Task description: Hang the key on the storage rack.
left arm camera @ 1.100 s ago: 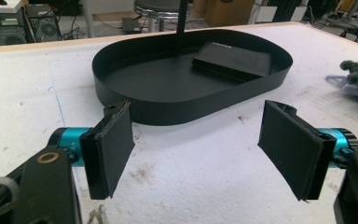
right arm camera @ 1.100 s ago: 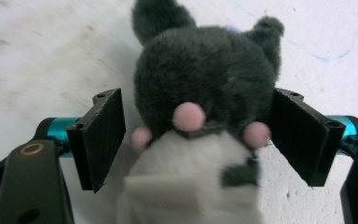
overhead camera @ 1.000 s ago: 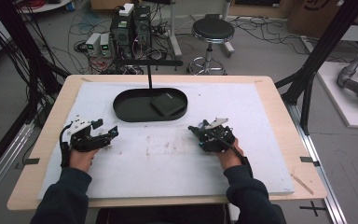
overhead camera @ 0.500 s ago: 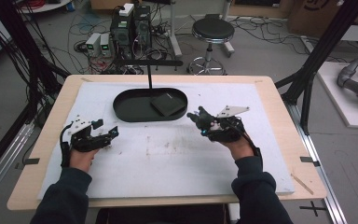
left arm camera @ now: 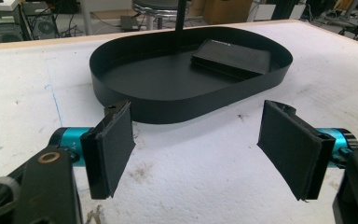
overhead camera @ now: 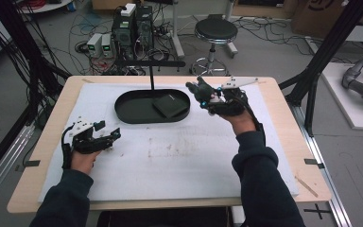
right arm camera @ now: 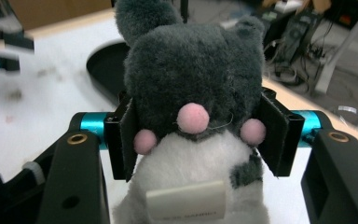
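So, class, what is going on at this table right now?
A person works with a gripper in each hand. The right gripper is clamped on a grey and white plush toy and holds it in the air near the right end of the black oval tray. A flat black box lies in the tray. The left gripper sits low over the white table cover, jaws open with nothing between them.

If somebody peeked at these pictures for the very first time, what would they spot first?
Probably the fluffy grey-and-white plush animal with pink cheeks, squeezed between the jaws of the right gripper, held in the air beside the table's far right part. Next comes the black oval metal tray at the far middle of the white table, with a flat black box lying inside it. The left gripper rests near the table's left edge with its jaws wide apart and nothing between them.
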Demonstrator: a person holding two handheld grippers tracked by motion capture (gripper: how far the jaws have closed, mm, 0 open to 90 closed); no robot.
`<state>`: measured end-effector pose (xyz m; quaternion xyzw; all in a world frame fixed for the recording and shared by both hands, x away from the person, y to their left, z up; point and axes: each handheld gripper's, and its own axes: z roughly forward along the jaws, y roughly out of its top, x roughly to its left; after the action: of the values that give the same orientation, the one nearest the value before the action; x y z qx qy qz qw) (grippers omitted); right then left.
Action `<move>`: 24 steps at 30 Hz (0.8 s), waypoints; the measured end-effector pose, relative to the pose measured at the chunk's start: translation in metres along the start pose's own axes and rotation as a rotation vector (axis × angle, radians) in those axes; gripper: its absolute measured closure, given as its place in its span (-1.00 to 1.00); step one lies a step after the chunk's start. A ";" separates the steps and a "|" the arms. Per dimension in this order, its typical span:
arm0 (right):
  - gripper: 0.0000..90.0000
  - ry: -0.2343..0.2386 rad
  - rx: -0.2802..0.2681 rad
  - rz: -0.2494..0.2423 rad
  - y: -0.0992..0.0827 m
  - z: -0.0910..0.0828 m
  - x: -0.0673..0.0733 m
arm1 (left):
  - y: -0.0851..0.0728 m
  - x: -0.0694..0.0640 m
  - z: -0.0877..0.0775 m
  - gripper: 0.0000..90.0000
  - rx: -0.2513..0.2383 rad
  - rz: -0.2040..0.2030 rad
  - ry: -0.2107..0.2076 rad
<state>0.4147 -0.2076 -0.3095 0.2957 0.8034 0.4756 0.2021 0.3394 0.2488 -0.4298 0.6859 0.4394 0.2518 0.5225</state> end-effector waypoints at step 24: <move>-0.11 -0.079 0.058 -0.071 0.056 0.071 -0.004 | 0.000 0.001 0.000 -0.41 -0.008 -0.011 -0.014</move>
<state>0.4766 -0.1443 -0.2930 0.2912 0.8183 0.4325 0.2417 0.3403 0.2499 -0.4302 0.6831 0.4383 0.2460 0.5299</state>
